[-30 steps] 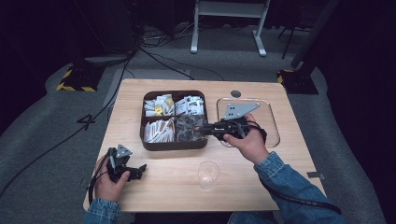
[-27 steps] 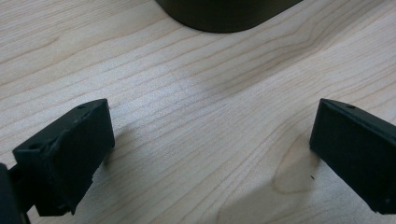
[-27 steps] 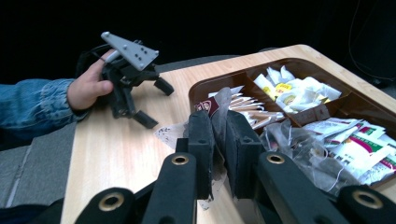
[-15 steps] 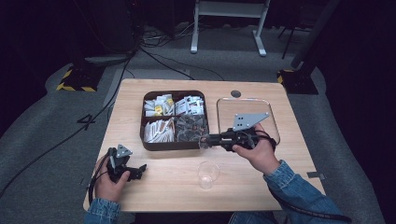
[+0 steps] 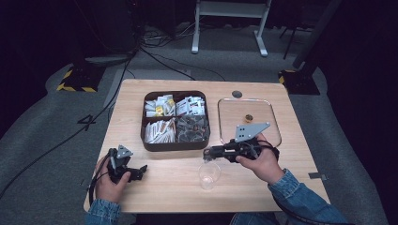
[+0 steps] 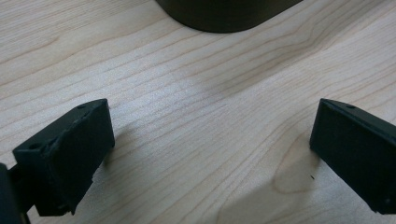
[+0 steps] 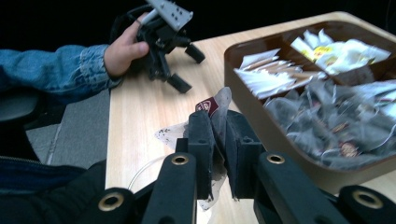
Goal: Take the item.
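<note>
Since a second ago: right tongs (image 5: 207,153) shifted from over the compartment box (image 5: 176,145) toward the person and down, now hanging just above the clear plastic cup (image 5: 208,174). Left tongs (image 5: 141,169) unmoved. Right tongs (image 7: 218,140) clenched on a mesh tea bag (image 7: 215,109), its small paper tag poking up above the pads; bag hangs clear of the box. Left tongs (image 6: 210,154) released, jaws wide apart, nothing between them, resting low over bare wood near the box corner.

Progress, as judged: bag picked from the front right compartment, which holds more of the same; carried most of the way to the cup. Left to do: lower over the cup mouth, release. Cup looks empty, though hard to be sure at this size.

Surroundings: other compartments filled with white and pale sachets. Clear tray (image 5: 270,112) right of the box, one small brown item in it. Bench (image 5: 291,154) of light wood, rounded corners. Grey carpet around, cables trailing, white stand legs behind, room otherwise dark.
</note>
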The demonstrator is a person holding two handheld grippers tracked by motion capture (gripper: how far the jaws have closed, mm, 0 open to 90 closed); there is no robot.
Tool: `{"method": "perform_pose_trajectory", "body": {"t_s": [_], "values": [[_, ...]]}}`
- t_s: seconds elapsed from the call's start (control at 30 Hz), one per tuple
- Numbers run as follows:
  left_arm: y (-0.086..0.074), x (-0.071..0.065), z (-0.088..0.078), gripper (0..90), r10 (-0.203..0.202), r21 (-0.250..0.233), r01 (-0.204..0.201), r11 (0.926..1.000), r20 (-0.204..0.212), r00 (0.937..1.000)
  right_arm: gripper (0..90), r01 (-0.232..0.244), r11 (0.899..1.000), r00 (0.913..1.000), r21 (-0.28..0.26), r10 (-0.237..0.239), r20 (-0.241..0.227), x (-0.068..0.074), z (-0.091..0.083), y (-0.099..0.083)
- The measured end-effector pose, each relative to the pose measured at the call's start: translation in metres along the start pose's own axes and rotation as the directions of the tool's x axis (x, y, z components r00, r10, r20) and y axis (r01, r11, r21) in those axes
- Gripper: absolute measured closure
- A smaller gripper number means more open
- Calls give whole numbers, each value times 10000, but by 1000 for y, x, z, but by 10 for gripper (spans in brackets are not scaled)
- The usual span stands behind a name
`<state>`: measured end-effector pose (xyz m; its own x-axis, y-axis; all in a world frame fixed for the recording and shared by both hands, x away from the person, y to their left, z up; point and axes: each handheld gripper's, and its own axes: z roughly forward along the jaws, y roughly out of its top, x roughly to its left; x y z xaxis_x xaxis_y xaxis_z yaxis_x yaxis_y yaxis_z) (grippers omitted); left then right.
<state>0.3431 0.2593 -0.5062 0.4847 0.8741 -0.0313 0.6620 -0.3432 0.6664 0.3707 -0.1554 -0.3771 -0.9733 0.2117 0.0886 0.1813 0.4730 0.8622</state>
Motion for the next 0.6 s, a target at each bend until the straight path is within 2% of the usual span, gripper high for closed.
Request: {"method": "perform_pose_trajectory", "body": {"t_s": [0.6], "values": [[0, 0, 0, 3, 33, -6, -33, 10000, -21, 10000, 819, 38, 9971, 9989, 764, -2, -471, 13, 13, -21]]}}
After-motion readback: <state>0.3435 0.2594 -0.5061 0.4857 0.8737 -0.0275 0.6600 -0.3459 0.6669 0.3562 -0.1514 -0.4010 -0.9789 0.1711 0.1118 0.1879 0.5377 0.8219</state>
